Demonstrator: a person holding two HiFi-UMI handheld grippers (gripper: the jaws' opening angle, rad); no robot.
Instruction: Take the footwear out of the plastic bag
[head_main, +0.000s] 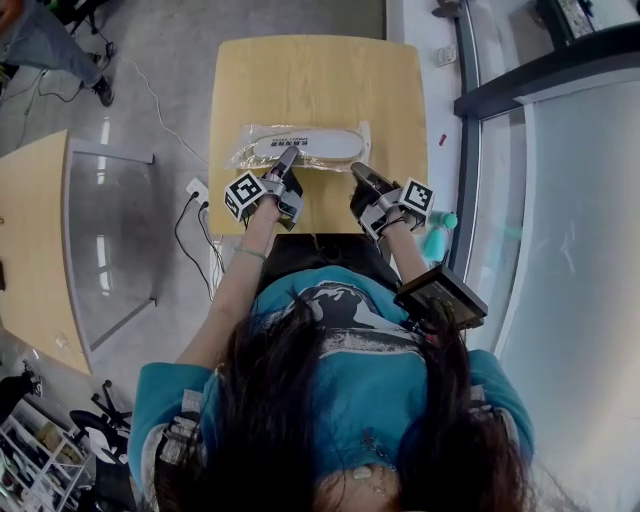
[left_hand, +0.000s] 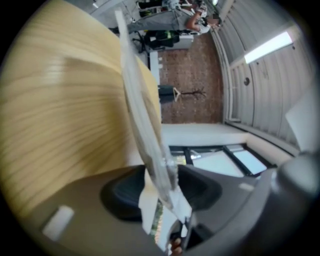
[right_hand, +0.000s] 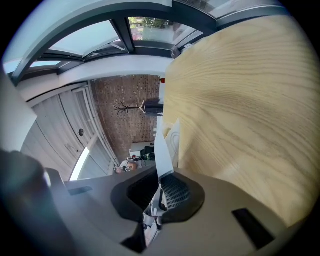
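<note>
A clear plastic bag (head_main: 245, 152) with flat white footwear (head_main: 310, 145) inside lies across the wooden table (head_main: 320, 80). My left gripper (head_main: 287, 160) reaches over the bag's near edge at its left-middle. In the left gripper view the bag (left_hand: 142, 125) runs edge-on between the jaws of that gripper (left_hand: 162, 187), and the pads stand apart from it, open. My right gripper (head_main: 358, 170) is at the bag's right end. In the right gripper view that gripper (right_hand: 162, 192) is shut, pinching a strip of the bag (right_hand: 162, 147).
A second wooden table (head_main: 40, 230) stands at the left. A power strip with cables (head_main: 197, 190) lies on the floor between the tables. A glass partition (head_main: 560, 200) runs along the right side. A person's legs (head_main: 50, 45) show at the top left.
</note>
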